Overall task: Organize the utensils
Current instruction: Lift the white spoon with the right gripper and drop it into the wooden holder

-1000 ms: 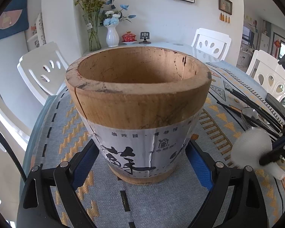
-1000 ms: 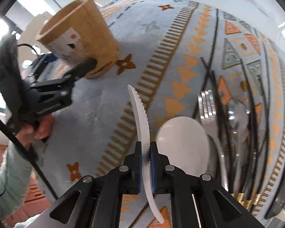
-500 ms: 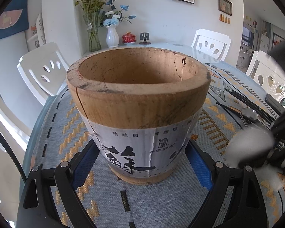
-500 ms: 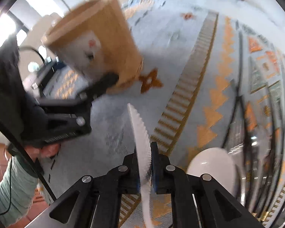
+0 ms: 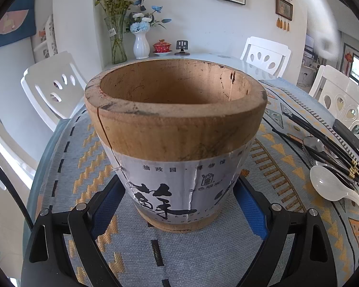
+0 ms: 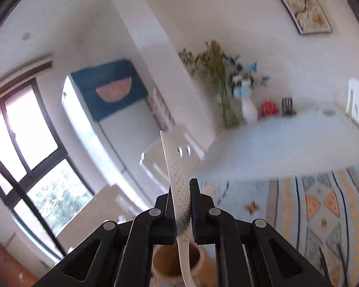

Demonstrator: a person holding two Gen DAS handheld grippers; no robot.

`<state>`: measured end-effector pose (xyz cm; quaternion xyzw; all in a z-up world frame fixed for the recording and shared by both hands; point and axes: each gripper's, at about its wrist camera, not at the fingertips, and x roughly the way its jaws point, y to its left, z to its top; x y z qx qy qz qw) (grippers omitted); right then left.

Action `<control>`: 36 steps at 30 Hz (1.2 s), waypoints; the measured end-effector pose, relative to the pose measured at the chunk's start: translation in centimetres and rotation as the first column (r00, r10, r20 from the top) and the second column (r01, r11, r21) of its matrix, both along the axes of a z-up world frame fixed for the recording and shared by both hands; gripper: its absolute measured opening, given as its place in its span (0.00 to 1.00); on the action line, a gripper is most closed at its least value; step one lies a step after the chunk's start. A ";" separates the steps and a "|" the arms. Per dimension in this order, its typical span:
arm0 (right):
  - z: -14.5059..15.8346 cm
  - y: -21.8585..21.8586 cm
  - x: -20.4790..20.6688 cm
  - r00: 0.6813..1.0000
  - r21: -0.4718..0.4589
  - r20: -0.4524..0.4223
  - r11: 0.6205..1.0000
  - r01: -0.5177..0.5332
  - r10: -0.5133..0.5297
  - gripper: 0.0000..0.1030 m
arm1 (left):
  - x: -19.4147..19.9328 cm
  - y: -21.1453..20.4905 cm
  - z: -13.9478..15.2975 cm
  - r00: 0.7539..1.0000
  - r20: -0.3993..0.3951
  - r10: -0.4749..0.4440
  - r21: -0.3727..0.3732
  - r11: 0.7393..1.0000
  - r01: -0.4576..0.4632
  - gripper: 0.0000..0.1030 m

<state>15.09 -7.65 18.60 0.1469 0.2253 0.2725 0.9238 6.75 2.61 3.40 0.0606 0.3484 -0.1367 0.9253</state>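
Two black grippers at work: the left gripper (image 5: 179, 205) clamps its blue pads on the cracked, round wooden utensil pot (image 5: 177, 129) with a white paper label, upright on the woven patterned tablecloth (image 5: 287, 174). The right gripper (image 6: 180, 205) pinches a flat, dimpled white plastic knife (image 6: 179, 186) edge-on, just above that pot's rim. A glossy white ceramic spoon (image 5: 330, 186) lies beside black chopsticks (image 5: 323, 141).

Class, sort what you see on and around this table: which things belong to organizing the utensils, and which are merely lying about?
Job: wooden holder; white paddle in right gripper; left gripper; white spoon; chopsticks; metal spoon.
Lying about: vases; red teacup; phone.
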 end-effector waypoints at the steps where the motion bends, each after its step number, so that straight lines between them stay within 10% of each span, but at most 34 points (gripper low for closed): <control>1: 0.0 0.7 0.6 1.000 0.010 0.001 1.000 -0.010 0.009 0.08 | 0.1 0.1 0.0 1.000 -0.001 0.000 -0.002 1.000 0.000 0.88; 28: -3.1 5.3 1.1 0.994 -0.049 0.026 0.993 -0.103 0.104 0.08 | 0.3 0.5 0.0 1.000 -0.002 -0.004 -0.013 1.000 0.004 0.88; 30: -3.4 5.2 1.1 0.992 -0.066 -0.002 0.990 -0.126 0.126 0.19 | 0.3 0.6 0.0 1.000 -0.003 -0.004 -0.016 1.000 0.004 0.88; 32: -3.4 5.1 1.1 0.984 -0.086 -0.043 0.981 -0.174 0.171 0.65 | 0.3 0.7 0.0 1.000 -0.005 -0.004 -0.017 1.000 0.004 0.88; 36: -2.4 2.5 -0.7 0.987 -0.063 -0.008 0.985 -0.160 0.160 0.73 | 0.1 0.2 -0.1 1.000 0.004 -0.005 0.007 1.000 0.005 0.88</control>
